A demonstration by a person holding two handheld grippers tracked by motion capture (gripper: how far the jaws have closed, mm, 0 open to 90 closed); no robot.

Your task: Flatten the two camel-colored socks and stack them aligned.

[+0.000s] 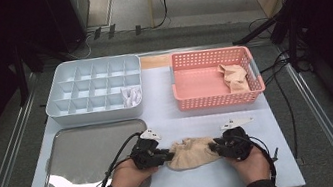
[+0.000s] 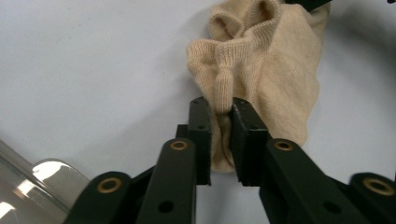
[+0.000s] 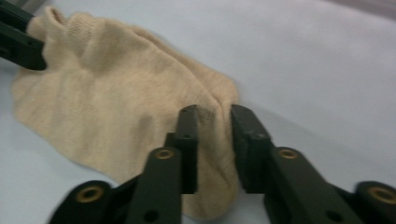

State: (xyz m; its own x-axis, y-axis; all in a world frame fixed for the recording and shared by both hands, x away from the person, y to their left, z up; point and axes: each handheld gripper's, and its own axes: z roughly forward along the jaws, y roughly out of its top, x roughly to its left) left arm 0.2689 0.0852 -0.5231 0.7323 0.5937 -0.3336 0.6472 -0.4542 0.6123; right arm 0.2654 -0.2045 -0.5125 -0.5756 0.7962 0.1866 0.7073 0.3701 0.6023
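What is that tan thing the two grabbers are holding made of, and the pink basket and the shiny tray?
The tan sock looks like soft knitted fabric, maybe cotton or wool: ribbed stitches show and it crumples. The pink basket seems moulded plastic, matte, with rows of small holes. The tray looks like polished metal, since it mirrors light. Both the left gripper and the right gripper pinch the sock.

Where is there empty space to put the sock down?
The metal tray left of the beige sock lies bare. Free table runs between the white divider box and pink basket. Crowded: the front edge, where both grippers grip the sock.
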